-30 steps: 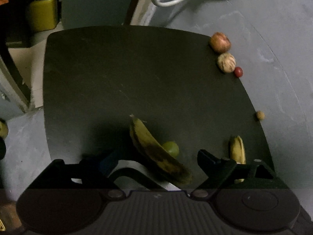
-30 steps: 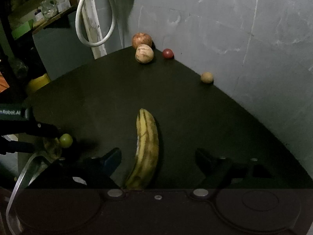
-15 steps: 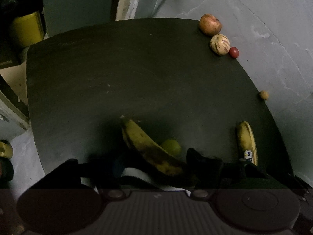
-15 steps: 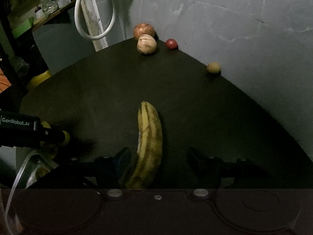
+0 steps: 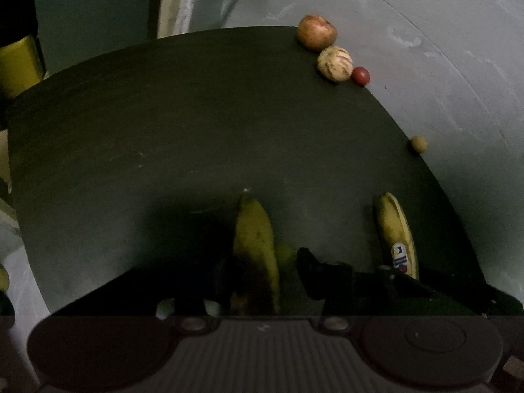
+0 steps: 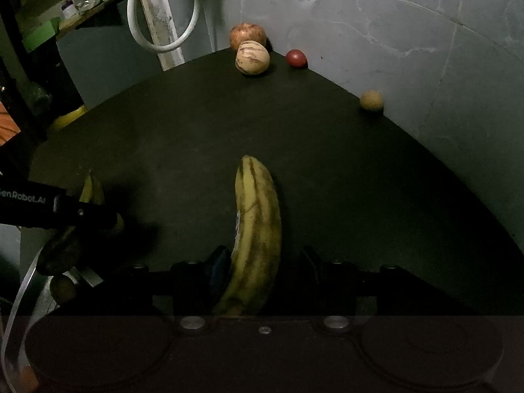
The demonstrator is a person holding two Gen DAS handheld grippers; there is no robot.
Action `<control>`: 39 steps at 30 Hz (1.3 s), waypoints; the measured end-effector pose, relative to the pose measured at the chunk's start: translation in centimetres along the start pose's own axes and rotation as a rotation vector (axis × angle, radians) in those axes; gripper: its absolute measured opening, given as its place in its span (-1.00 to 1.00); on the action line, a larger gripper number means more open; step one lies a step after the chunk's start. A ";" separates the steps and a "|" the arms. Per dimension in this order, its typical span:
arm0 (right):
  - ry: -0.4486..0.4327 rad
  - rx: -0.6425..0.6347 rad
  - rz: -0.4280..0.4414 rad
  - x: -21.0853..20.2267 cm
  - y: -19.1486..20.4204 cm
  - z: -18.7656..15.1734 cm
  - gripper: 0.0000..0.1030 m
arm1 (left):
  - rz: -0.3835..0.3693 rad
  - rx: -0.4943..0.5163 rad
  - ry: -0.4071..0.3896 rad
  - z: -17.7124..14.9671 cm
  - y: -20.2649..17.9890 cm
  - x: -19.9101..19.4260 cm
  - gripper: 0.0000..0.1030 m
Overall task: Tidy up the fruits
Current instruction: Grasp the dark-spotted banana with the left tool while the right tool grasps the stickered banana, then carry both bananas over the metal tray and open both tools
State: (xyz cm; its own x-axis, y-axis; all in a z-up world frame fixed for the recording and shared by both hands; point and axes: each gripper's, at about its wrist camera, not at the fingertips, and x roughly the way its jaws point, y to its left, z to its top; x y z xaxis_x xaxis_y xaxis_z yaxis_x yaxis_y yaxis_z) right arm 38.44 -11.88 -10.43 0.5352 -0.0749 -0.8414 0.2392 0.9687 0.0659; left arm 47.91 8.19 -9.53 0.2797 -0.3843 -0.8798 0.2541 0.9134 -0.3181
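Note:
On the dark round table, a spotted yellow-green banana lies between the closing jaws of my left gripper. A small green fruit sits against its right side, by the right finger. In the right wrist view a striped yellow banana lies between the closing jaws of my right gripper. Its left pad is at the peel, and a gap shows on the right. That banana carries a sticker. The left gripper shows at the left.
Along the far table edge by the grey wall sit an apple, a pale striped round fruit, a small red fruit and a small tan fruit. A white cable loop hangs behind. A yellow object stands far left.
Both grippers' jaws have narrowed around their bananas. The left gripper has rolled and shifted, so its banana now looks nearly upright between the fingers. The right gripper has edged slightly further over its banana.

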 end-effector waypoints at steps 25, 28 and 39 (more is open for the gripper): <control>-0.011 0.034 0.018 0.2 0.3 0.5 -0.33 | -0.041 -0.137 -0.020 -0.5 1.7 -0.4 -0.41; -0.010 0.042 0.039 -0.1 0.5 0.4 -0.33 | -0.068 -0.174 -0.017 -0.5 2.1 -0.7 -0.41; 0.001 0.028 0.043 -0.2 1.1 0.0 -0.33 | -0.055 -0.122 0.016 -0.7 1.8 -0.1 -0.34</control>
State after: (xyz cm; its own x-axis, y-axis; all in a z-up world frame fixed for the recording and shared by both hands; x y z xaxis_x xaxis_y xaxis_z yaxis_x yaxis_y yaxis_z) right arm 38.60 -10.82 -10.14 0.5451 -0.0332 -0.8377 0.2388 0.9640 0.1172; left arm 47.68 9.92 -10.27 0.2536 -0.4326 -0.8652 0.1534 0.9011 -0.4056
